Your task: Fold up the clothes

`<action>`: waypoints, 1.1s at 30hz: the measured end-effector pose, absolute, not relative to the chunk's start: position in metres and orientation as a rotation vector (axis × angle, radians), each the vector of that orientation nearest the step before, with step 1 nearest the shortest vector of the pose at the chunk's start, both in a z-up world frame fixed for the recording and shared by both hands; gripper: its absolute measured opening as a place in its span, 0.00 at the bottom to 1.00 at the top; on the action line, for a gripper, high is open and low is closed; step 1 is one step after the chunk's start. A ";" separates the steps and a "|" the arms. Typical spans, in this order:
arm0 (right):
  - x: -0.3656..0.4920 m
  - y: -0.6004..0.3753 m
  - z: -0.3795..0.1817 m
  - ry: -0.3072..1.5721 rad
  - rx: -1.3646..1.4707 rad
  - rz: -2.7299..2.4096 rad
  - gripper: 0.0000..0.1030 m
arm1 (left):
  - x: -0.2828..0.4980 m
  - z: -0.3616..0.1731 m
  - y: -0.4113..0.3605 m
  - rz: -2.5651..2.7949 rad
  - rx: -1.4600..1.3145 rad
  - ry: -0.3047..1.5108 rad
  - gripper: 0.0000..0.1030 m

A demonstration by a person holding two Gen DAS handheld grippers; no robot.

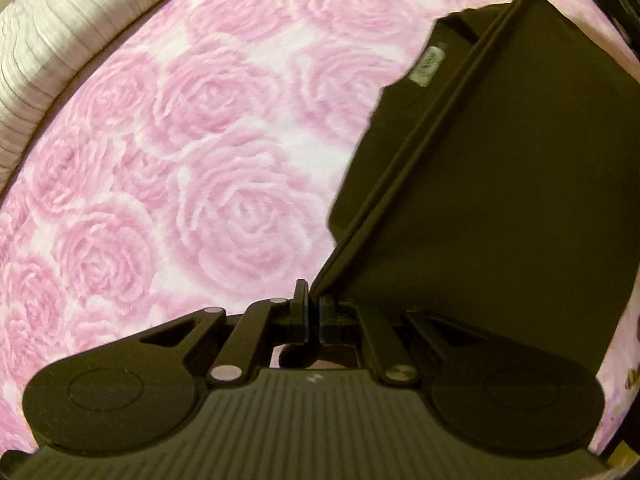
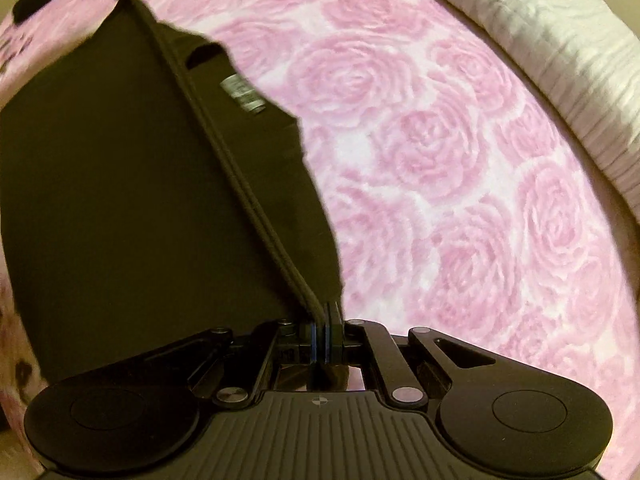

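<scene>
Left wrist view: we see the pink rose-patterned bedspread [image 1: 180,160] filling most of the frame, with a white ribbed pillow [image 1: 44,40] curving along the upper left. A dark garment [image 1: 500,200] covers the right half, its folded edge stretched taut from our left gripper [image 1: 314,320] at bottom centre to the upper right corner, where the other gripper appears. The jaws are clamped together on that edge. A small pale label [image 1: 428,66] sits on the cloth near the upper right.

In the right wrist view, the garment hangs in the left half over the bedspread, and our right gripper [image 2: 322,338] has its jaws pinched on the same edge.
</scene>
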State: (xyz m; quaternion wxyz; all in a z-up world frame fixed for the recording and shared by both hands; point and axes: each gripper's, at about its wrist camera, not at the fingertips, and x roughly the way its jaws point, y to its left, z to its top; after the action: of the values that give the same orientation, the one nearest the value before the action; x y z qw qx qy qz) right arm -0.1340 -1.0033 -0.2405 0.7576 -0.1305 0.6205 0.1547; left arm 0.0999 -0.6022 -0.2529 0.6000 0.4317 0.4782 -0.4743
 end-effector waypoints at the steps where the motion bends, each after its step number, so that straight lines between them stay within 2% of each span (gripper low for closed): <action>1: -0.129 -1.008 -0.245 1.352 -0.260 0.333 0.02 | 0.104 -0.257 -0.605 -1.092 0.997 1.117 0.03; 9: -0.104 -1.031 -0.276 1.356 -0.094 0.276 0.02 | 0.121 -0.287 -0.612 -1.045 0.969 1.181 0.03; 11: -0.104 -1.037 -0.281 1.353 -0.045 0.235 0.02 | 0.124 -0.293 -0.611 -0.995 0.952 1.191 0.09; 12: -0.105 -1.040 -0.282 1.346 -0.022 0.208 0.04 | 0.126 -0.295 -0.610 -0.963 0.939 1.195 0.13; 13: -0.106 -1.043 -0.283 1.338 0.002 0.181 0.11 | 0.128 -0.294 -0.607 -0.921 0.917 1.191 0.19; 15: -0.110 -1.049 -0.279 1.303 0.020 0.064 0.21 | 0.134 -0.289 -0.599 -0.825 0.866 1.175 0.20; 20: -0.135 -1.067 -0.246 1.170 0.204 -0.212 0.26 | 0.126 -0.265 -0.564 -0.665 0.806 1.120 0.18; 27: -0.196 -0.989 -0.222 1.134 0.383 -0.061 0.28 | 0.035 -0.235 -0.537 -0.778 0.614 1.170 0.18; 33: -0.247 -0.892 -0.245 1.214 0.476 0.097 0.29 | -0.060 -0.262 -0.537 -0.889 0.597 1.247 0.19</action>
State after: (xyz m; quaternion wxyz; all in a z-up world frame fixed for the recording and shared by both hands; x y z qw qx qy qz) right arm -0.2469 -0.8923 -0.2455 0.7936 0.2216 0.5648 0.0453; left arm -0.0597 -0.5372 -0.2619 0.6809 0.2662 0.5557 -0.3960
